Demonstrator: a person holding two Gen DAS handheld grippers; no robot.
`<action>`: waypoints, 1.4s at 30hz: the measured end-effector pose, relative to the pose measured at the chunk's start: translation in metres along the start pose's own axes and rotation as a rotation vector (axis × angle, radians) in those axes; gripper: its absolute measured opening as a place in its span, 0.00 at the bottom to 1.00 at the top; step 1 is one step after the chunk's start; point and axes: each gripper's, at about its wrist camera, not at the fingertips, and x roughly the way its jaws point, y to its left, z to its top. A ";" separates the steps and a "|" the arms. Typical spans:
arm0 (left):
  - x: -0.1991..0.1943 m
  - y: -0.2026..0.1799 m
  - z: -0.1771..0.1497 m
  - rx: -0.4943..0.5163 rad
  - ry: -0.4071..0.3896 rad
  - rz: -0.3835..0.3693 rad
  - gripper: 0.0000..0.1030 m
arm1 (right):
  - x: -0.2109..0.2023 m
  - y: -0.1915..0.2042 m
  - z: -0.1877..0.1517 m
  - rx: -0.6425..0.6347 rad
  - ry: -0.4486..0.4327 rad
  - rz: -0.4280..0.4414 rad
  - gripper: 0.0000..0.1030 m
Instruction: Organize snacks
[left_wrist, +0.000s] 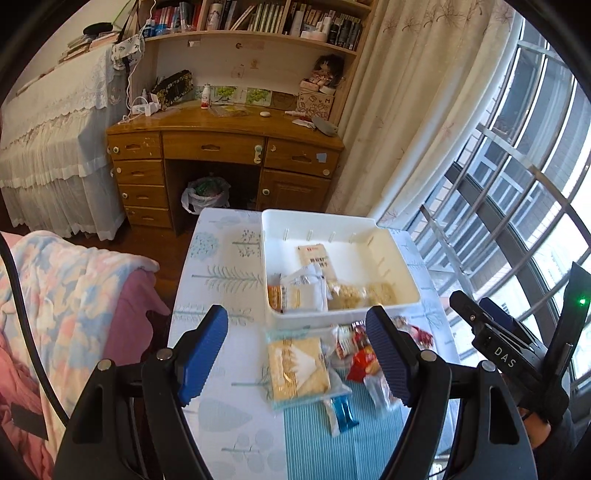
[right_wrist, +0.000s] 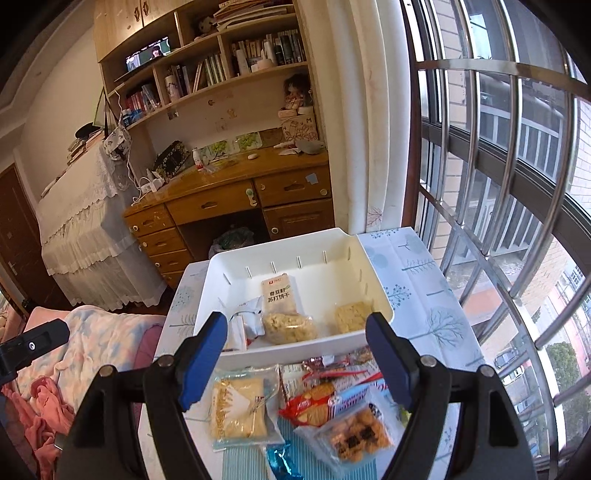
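Observation:
A white bin (left_wrist: 284, 317) (right_wrist: 376, 288) stands on the small table and holds several snack packets, among them a tall cracker pack (right_wrist: 279, 293). Loose snacks lie in front of it: a yellow cracker pack (left_wrist: 297, 369) (right_wrist: 238, 410), a red packet (left_wrist: 364, 363) (right_wrist: 314, 404), a clear bag of brown cookies (right_wrist: 356, 435) and a blue wrapper (left_wrist: 343, 411) (right_wrist: 282, 461). My left gripper (left_wrist: 301, 358) hangs open above the loose snacks, nothing between its blue pads. My right gripper (right_wrist: 299, 363) is open too, above the same pile and empty. In the left wrist view the right gripper (left_wrist: 495, 325) shows at the right edge.
The table (left_wrist: 218, 280) wears a tree-print cloth and a striped blue mat (left_wrist: 332, 443). A bed with a floral blanket (left_wrist: 55, 295) lies to the left. A wooden desk (left_wrist: 221, 147) and a bagged waste bin (left_wrist: 205, 194) stand beyond. Curtain and barred window (right_wrist: 498, 184) are on the right.

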 end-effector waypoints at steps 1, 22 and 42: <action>-0.004 0.003 -0.004 0.000 0.003 -0.005 0.74 | -0.006 0.003 -0.006 -0.003 -0.005 -0.003 0.76; -0.006 0.020 -0.087 -0.022 0.170 -0.045 0.74 | -0.044 0.006 -0.086 -0.081 0.052 -0.056 0.76; 0.094 -0.045 -0.116 -0.164 0.408 0.063 0.79 | 0.003 -0.089 -0.093 -0.181 0.262 0.144 0.76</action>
